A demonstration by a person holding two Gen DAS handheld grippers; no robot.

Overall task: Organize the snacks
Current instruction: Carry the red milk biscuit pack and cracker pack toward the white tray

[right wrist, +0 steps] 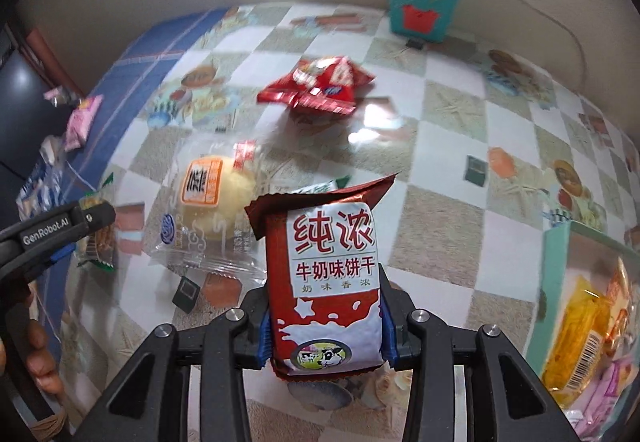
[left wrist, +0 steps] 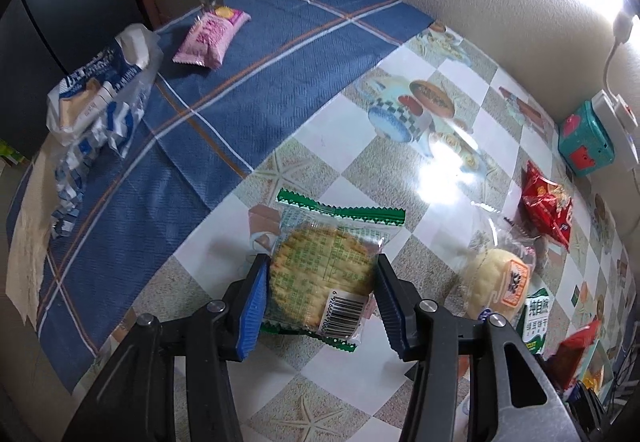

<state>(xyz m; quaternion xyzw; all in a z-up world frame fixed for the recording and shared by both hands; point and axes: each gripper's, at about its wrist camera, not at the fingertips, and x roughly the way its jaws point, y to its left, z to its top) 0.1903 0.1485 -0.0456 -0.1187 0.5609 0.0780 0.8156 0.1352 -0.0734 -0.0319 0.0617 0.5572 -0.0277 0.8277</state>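
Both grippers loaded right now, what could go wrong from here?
1. The left gripper pinches the round cracker packet edge-on; squeezing harder may crack it.
2. The right gripper holds the red milk biscuit packet only by its lower end, so it could tilt or slip.
3. The mint-green bin already holds yellow packets; a careless drop might catch its rim.
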